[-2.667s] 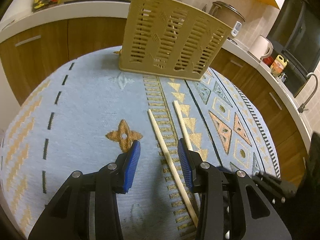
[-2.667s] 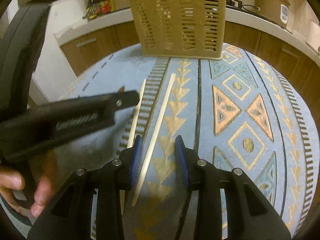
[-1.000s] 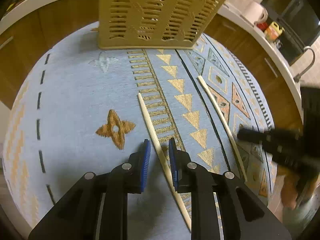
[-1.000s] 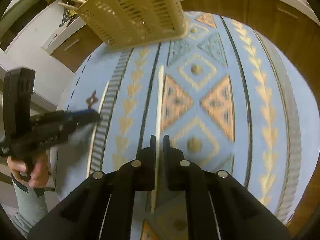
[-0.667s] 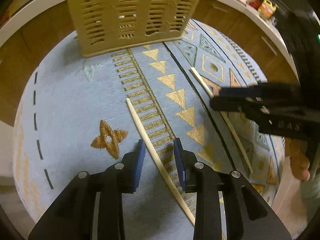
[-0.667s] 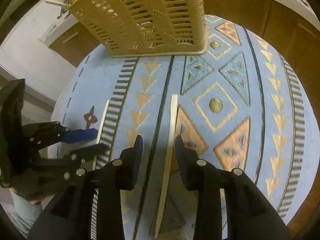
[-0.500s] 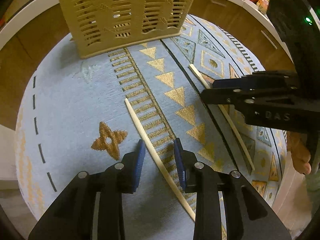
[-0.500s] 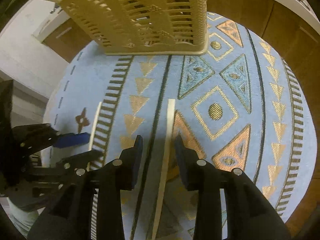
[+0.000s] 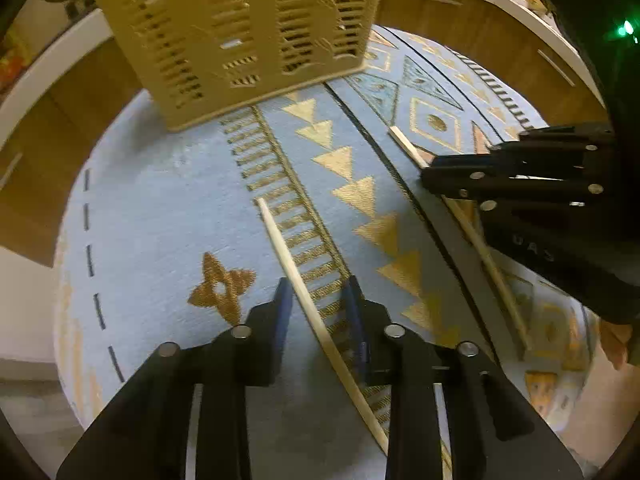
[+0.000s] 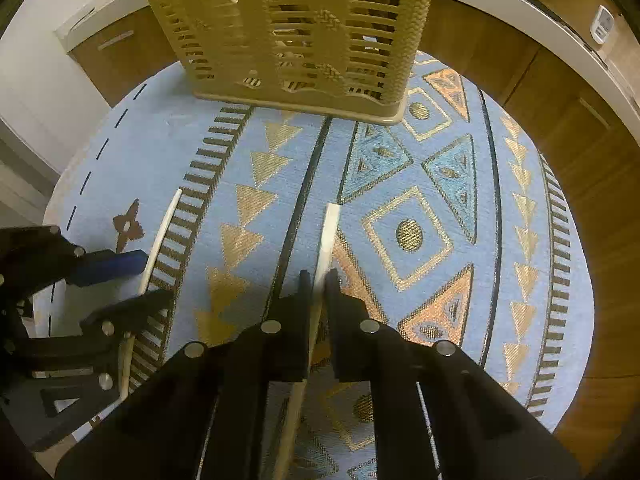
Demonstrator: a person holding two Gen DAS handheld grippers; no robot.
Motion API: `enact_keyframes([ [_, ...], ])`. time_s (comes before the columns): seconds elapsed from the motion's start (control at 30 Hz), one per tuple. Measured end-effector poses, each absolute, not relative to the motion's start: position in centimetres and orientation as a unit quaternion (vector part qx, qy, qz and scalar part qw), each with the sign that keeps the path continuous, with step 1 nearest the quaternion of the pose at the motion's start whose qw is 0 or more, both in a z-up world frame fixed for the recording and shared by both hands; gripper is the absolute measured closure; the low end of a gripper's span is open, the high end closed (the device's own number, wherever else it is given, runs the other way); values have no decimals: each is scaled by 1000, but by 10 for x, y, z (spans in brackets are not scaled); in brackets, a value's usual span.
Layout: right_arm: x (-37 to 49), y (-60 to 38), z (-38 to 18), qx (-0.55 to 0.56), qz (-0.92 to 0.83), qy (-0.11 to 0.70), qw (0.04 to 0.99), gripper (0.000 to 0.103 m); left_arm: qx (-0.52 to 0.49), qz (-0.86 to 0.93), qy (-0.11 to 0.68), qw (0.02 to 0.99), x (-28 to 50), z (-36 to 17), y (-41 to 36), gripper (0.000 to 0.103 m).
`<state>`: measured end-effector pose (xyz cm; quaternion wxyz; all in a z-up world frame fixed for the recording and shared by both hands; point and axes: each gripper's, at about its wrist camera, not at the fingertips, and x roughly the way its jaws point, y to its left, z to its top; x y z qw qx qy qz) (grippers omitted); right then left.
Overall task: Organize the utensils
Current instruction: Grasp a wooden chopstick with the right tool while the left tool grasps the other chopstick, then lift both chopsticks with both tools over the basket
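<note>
Pale wood: two chopsticks lie on a round desk covered by a light-blue patterned cloth (image 9: 160, 208). The first chopstick (image 9: 298, 292) runs lengthwise between the fingers of the left gripper (image 9: 318, 306), its far tip pointing ahead toward the basket and its near end passing back beside the gripper's right finger. The left gripper's jaws stand partly open, a gap showing on either side of the stick; its blue pads (image 9: 285, 304) do not touch it. The second chopstick (image 10: 329, 232) lies straight ahead of the right gripper (image 10: 316, 280), whose dark fingers are nearly closed, pinching the stick's middle section between them. The far end of this stick reaches forward onto the cloth near a gold-outlined diamond motif; whether the stick is lifted off the cloth cannot be told.

In the right wrist view, the left gripper (image 10: 136, 276) and the first chopstick (image 10: 162, 236) appear well to the left of the right gripper. In the left wrist view, the right gripper (image 9: 430, 174) sits to the right, clamped across the second chopstick (image 9: 408, 144).

Ahead of both grippers, at the far edge of the cloth, stands a tan slotted plastic basket (image 10: 288, 28). Beyond the desk, wooden cabinets (image 10: 560, 92) with a white top curve around the scene.
</note>
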<state>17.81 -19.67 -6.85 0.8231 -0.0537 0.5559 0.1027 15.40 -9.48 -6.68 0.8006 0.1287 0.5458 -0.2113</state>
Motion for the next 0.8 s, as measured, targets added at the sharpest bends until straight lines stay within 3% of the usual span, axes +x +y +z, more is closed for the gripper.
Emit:
enact_keyframes([
  [0.03,178,-197,-69,-52,103,555,824,98,139,-197,540,807,152,-67,-96,95],
  [0.17,175,-200,-67,-30,123,553,823,99,141,-179,525,820,147,-67,-94,100],
  [0.4,153,-234,-34,20,166,497,851,99,38,-206,467,859,134,-45,-67,100],
  [0.8,99,-246,34,26,223,339,914,99,-64,-226,283,930,99,36,-41,100],
])
